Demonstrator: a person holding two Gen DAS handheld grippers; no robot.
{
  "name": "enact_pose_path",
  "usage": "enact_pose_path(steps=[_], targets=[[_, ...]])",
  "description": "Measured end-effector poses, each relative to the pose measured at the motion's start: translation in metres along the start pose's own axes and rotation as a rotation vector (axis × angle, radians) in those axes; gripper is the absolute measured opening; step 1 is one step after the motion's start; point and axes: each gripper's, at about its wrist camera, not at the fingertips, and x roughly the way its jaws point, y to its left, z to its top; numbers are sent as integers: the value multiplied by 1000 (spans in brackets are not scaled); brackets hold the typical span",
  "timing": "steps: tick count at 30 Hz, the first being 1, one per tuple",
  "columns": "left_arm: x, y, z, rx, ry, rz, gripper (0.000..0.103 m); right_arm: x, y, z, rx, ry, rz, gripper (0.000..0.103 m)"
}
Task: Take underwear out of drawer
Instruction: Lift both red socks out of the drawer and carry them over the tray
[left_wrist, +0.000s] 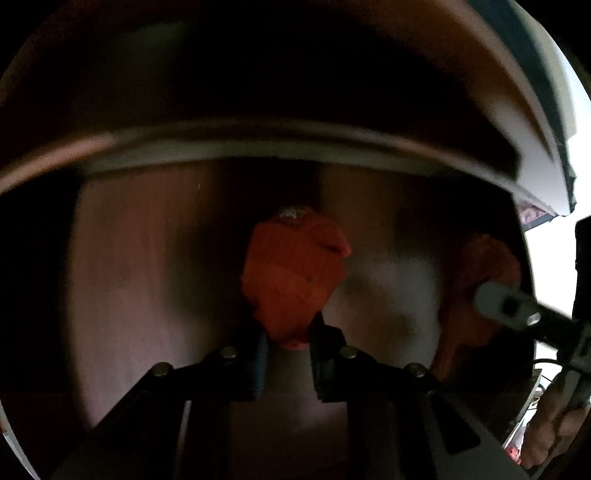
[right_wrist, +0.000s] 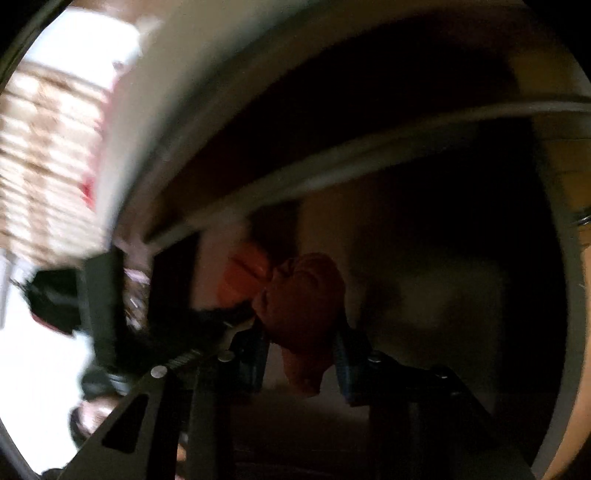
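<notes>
**Drawer, two orange garments, both in the jaws: lifting-out step**

Item one: left gripper (left_wrist: 287, 345). Jaws nearly shut, clamped on the lower end of an orange ribbed piece of underwear (left_wrist: 293, 275). The bundle rises ahead of the fingertips, with a pale label at its far end. The tool points steeply down into the drawer (left_wrist: 122, 295), whose brown wooden floor shows bare either side of the fingers.

Item two: right gripper (right_wrist: 301, 363). Jaws set wider, closed on a second orange garment (right_wrist: 304, 314). The cloth bunches between the two blue pads (right_wrist: 258, 354) and spills out ahead of and behind them. The view is blurred, yet the fabric fills the gap from pad to pad. This tool slants down less steeply and sits to the right of the left fingers.

Item three: cabinet front edge (left_wrist: 258, 136), a pale rail arching across beyond both fingertips, dark recess past it.

Step in hand, as I judge it: grip secured on both pieces. The next move calls for raising both tools up and back toward the person, keeping the jaws tight and the hanging cloth clear of the rail.
</notes>
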Motion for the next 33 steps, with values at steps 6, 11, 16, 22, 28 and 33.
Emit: enact_pose_path(steps=[6, 11, 16, 22, 28, 33], targets=[[-38, 2, -9, 18, -151, -25, 17, -45, 19, -15, -17, -178, 64, 34], [-71, 5, -31, 62, -242, -30, 17, -81, 45, -28, -76, -298, 34, 34], [-97, 7, -50, 91, -323, -18, 17, -109, 71, -42, -145, -388, -34, 34], [-129, 11, -61, 114, -374, -7, 17, -117, 88, -51, -168, -425, -58, 34], [-135, -17, -73, 130, -405, 20, 17, -109, 84, -64, -149, -420, -61, 34], [-148, -11, -79, 129, -414, -7, 17, -112, 84, -71, -144, -423, -64, 34]])
